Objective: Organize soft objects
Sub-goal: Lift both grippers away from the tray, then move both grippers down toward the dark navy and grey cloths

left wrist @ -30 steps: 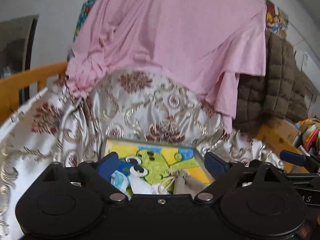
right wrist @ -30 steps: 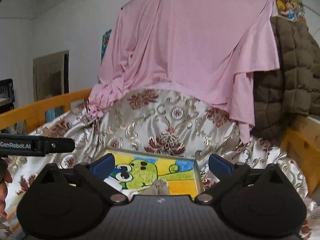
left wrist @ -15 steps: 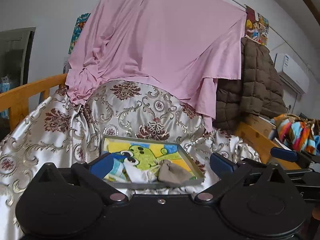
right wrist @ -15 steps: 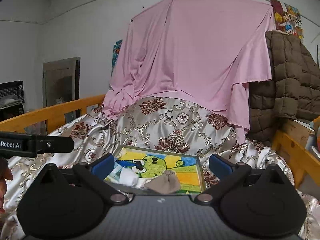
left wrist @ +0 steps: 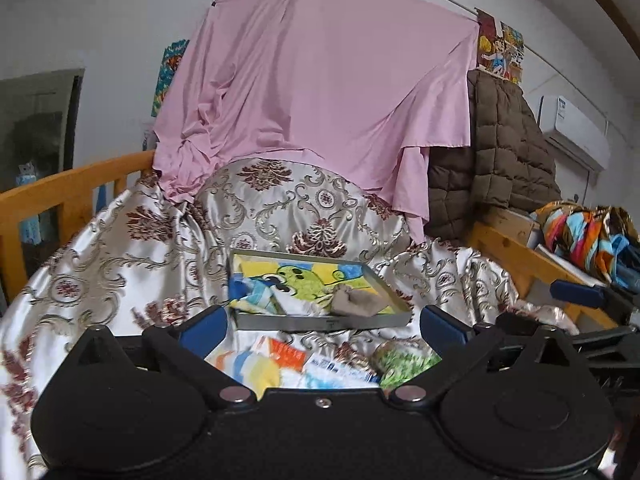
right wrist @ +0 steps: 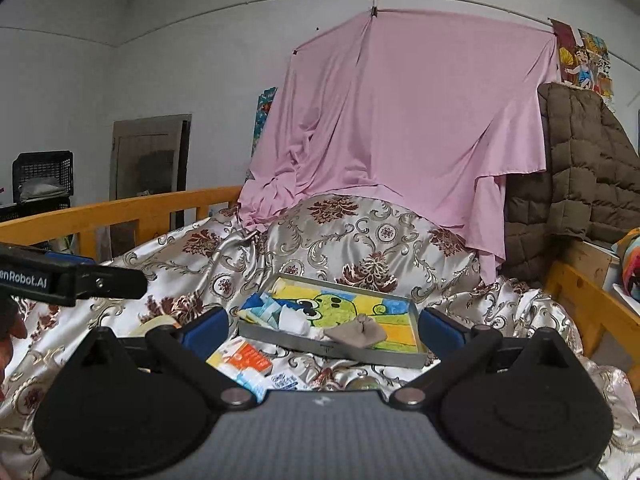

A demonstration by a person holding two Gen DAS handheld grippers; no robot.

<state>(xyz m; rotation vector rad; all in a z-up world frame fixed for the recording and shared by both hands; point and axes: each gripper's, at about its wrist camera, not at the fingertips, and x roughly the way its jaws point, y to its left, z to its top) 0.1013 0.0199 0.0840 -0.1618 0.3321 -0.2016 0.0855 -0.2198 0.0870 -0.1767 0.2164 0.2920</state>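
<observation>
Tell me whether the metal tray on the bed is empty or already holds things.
Holds things. The tray has a grey cloth, a white bundle and a blue patterned piece lying on its cartoon liner.

1. White walls; pink sheet hangs from a line at 12 o'clock.
2. Brown quilted coat at 2 o'clock, AC unit on wall beside it.
3. Wooden bed rail at 9 o'clock, door and black crates behind.
4. Floral satin bedspread covers the bed.
</observation>
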